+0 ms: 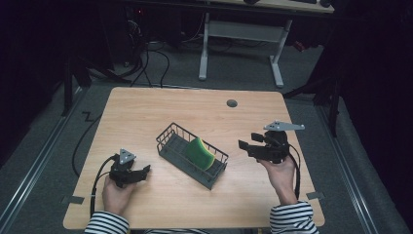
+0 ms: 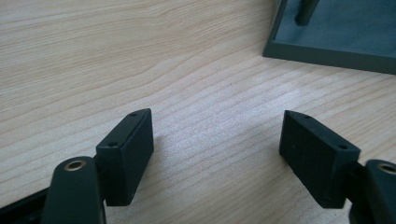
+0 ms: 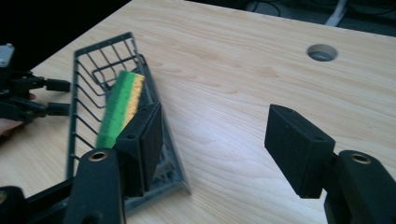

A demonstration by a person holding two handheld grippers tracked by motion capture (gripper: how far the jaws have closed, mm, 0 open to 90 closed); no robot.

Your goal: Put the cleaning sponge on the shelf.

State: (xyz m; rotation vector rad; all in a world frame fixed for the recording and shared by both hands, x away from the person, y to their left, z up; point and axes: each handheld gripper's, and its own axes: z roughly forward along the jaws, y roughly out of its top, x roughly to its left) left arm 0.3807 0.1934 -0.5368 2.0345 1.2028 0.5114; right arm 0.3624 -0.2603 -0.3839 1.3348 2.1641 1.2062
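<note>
Item: sponge, lodged on edge in the wire basket at table centre, leaning against the basket's 4 o'clock end. Status: placement is judged done, since the sponge is held by neither tool; only withdrawal appears left. Left gripper: set low at 8 o'clock from the basket, jaws spread wide, nothing between them, bare table seen beyond. Right gripper: raised at 3 o'clock from the basket, jaws likewise parted and empty. Materials: sponge is soft foam, a green scouring layer over a yellow body, flat rectangular slab with rounded corners. Basket is dark grey coated wire, oblong, open-grid walls on a solid tray base. Table is pale wood-grain laminate, smooth, with a round grommet at 12 o'clock. Jaw pads are matte black blocks.
</note>
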